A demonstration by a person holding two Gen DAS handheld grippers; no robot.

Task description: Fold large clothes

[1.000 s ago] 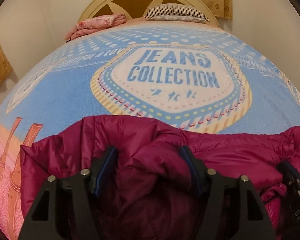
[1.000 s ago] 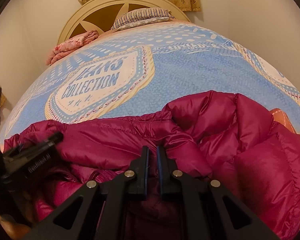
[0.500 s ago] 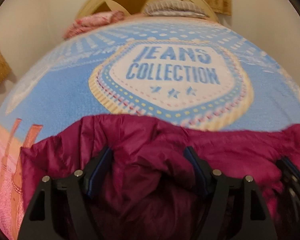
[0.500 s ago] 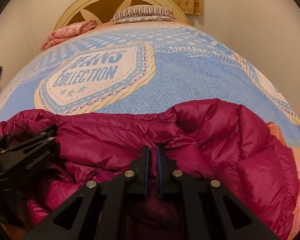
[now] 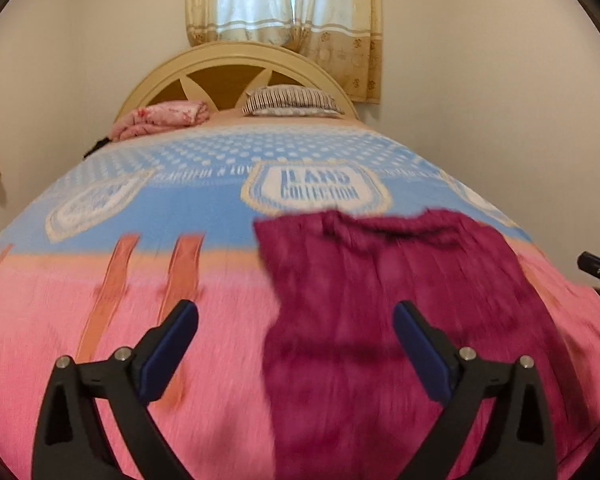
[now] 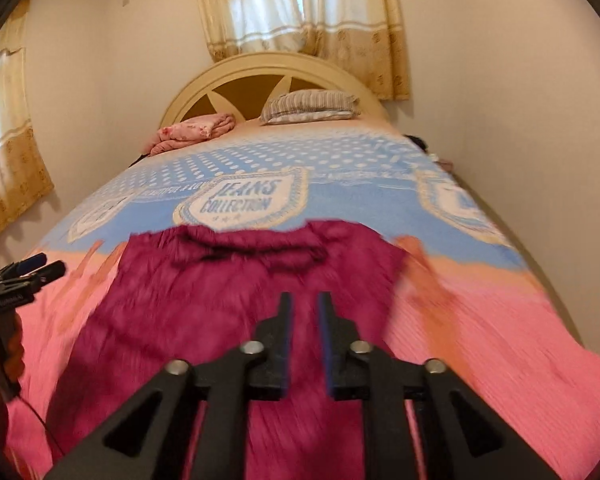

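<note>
A magenta puffer jacket [image 5: 392,312] lies folded on the bed, blurred by motion; it also shows in the right wrist view [image 6: 220,300]. My left gripper [image 5: 296,320] is wide open and empty, raised above the jacket's left edge. My right gripper [image 6: 305,312] is above the jacket's near part with its jaws nearly closed, a narrow gap between them and nothing in it. The right gripper's tip [image 5: 598,270] shows at the right edge of the left wrist view. The left gripper [image 6: 24,272] shows at the left edge of the right wrist view.
The bed has a blue and pink "JEANS COLLECTION" blanket [image 5: 140,216]. A striped pillow [image 5: 292,101] and a folded pink blanket [image 5: 164,118] lie by the cream headboard [image 5: 236,60]. Walls stand close on both sides, and curtains [image 6: 300,12] hang behind.
Both grippers have pulled back and up from the jacket. The left gripper opened wider. The right gripper let go of the fabric it pinched. The jacket now lies flatter on the bed.
</note>
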